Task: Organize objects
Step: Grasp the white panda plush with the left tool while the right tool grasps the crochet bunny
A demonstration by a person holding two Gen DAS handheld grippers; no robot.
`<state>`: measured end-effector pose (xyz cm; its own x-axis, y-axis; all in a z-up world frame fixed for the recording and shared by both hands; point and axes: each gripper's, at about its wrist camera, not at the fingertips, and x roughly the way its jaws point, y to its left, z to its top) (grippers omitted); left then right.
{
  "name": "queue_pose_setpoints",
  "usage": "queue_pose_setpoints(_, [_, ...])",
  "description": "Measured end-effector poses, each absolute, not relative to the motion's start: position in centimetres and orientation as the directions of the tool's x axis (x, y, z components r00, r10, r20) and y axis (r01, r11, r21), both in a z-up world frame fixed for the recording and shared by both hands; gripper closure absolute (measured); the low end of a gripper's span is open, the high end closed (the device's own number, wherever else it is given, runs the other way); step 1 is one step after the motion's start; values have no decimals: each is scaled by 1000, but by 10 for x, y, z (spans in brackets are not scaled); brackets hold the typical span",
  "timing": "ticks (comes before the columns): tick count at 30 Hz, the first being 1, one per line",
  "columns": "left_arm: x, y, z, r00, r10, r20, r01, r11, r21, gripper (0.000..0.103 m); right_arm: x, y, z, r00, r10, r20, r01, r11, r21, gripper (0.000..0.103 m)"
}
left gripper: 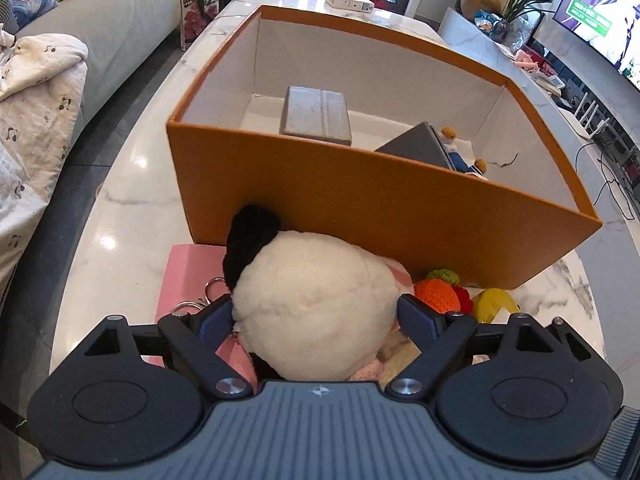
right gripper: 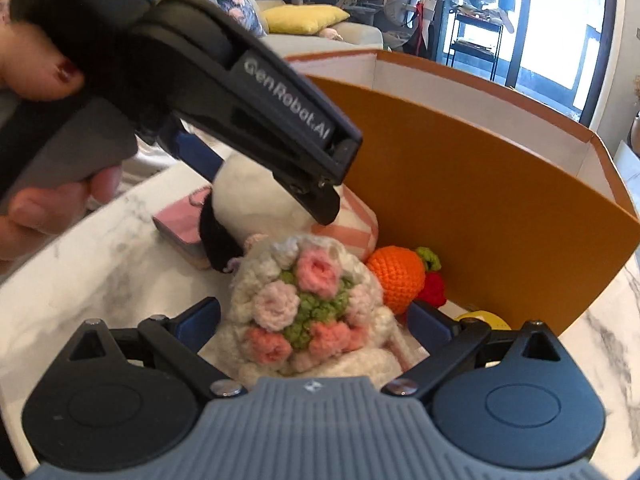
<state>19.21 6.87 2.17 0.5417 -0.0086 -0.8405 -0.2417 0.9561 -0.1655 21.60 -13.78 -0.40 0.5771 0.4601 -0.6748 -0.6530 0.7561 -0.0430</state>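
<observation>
A white plush toy with a black ear [left gripper: 316,300] lies on the marble table [left gripper: 120,208] against the front wall of an orange box [left gripper: 360,208]. My left gripper [left gripper: 316,316] stands wide open around it, one blue pad at each side. In the right wrist view a crocheted bouquet of pink flowers [right gripper: 308,304] sits between the fingers of my right gripper [right gripper: 314,320], which is open with small gaps on both sides. The same plush [right gripper: 256,196] lies behind the bouquet, partly hidden by the left tool's black housing [right gripper: 240,92], which a hand holds.
Inside the box are a grey case [left gripper: 316,116], a dark grey slab [left gripper: 420,146] and a small doll [left gripper: 464,160]. Beside the plush lie a pink notebook [left gripper: 188,280], key rings [left gripper: 212,288], a crocheted orange fruit [left gripper: 436,290], a red piece [left gripper: 464,296] and a yellow object [left gripper: 496,304]. A sofa [left gripper: 100,20] stands left.
</observation>
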Motion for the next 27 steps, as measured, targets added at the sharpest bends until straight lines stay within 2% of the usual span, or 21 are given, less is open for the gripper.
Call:
queue_pose_setpoints(4, [192,69,24,534,-26,-845,-238,954,-180,7,215,-135,-5,562,451,-693,-656,754,-41,10])
queue_pose_setpoints(6, [190,71,25,528,-42,-848,-237,952,-195,8,215,-138,-2,549,458,-700,-656,754,-21,17])
queue_pose_setpoints(14, [170,70,32,482,-77,-873,-249,943,-221,10,202,-145,4,494,467,-733,-665,746,27,18])
queue_pose_setpoints(21, [140,76,24,424,-120,-898,-333,901,-277,9,178,-146,10,445,453,-772,-695,719,22,19])
queue_pose_setpoints(27, [118,87,23,397,-121,-910,-429,852,-301,8,179,-171,13,410,428,-805,-581,803,132,19])
